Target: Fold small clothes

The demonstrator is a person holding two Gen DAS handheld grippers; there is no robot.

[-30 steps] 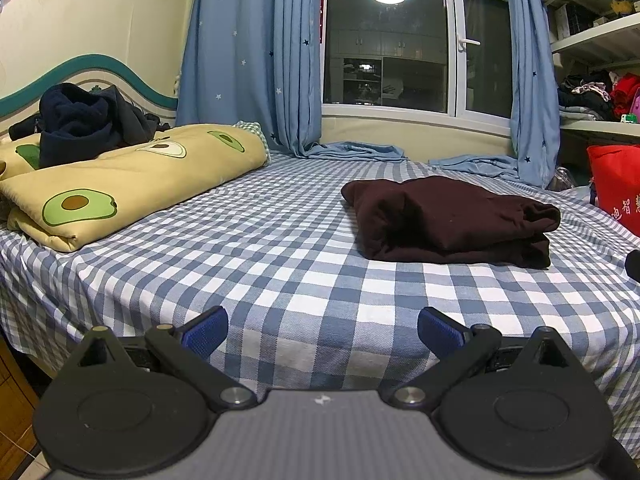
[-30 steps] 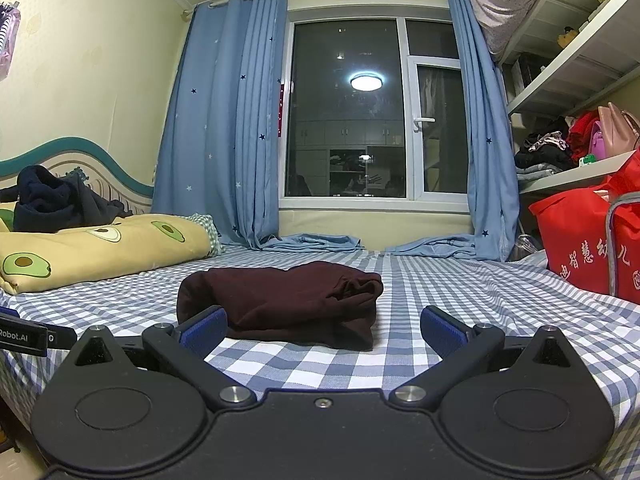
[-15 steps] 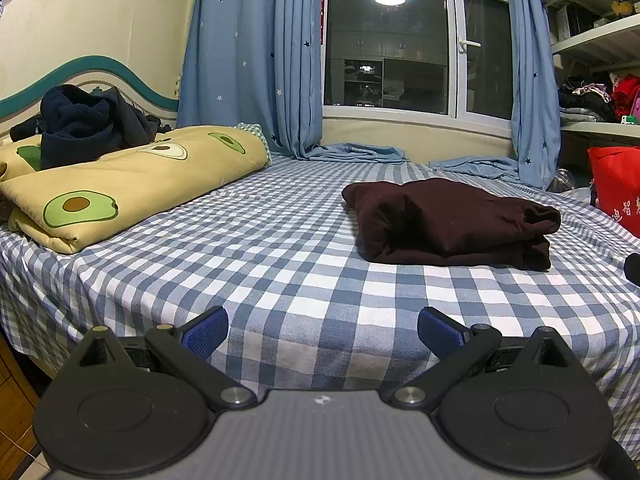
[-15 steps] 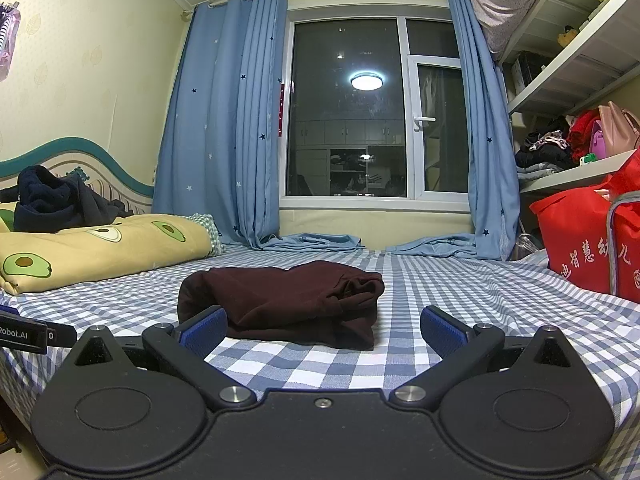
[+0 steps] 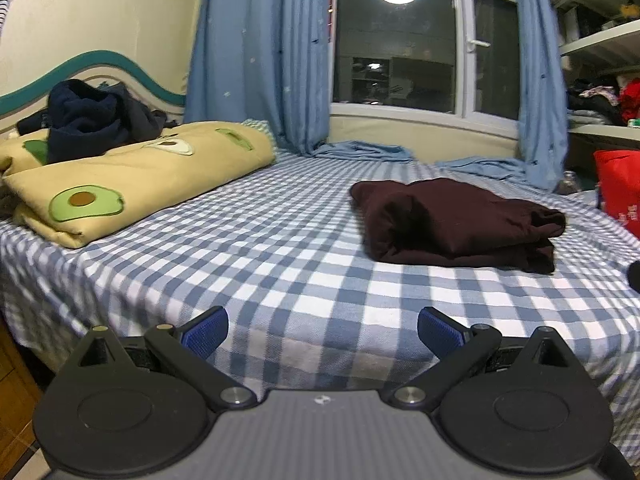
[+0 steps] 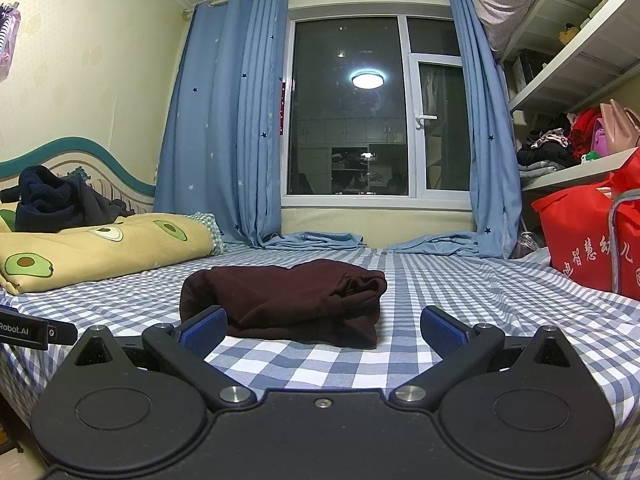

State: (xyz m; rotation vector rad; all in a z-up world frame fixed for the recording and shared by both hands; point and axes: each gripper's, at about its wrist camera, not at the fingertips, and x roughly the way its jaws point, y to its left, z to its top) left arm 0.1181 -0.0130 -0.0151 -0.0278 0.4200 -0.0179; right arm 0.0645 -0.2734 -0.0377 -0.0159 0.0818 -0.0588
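Observation:
A dark maroon garment (image 5: 456,220) lies folded in a compact bundle on the blue-and-white checked bed (image 5: 280,248). It also shows in the right wrist view (image 6: 284,300), just beyond the fingers. My left gripper (image 5: 323,330) is open and empty, near the bed's front edge, short and left of the garment. My right gripper (image 6: 323,328) is open and empty, close in front of the garment. The left gripper's body (image 6: 28,330) shows at the left edge of the right wrist view.
A yellow avocado-print quilt (image 5: 132,176) lies folded at the left with a dark navy garment (image 5: 88,120) heaped on it. A red bag (image 6: 588,236) stands at the right of the bed. Blue curtains (image 6: 224,120), a window and shelves stand behind.
The garment has not moved. My left gripper has drifted slightly, and its view now looks a little more to the left. Both grippers stay open.

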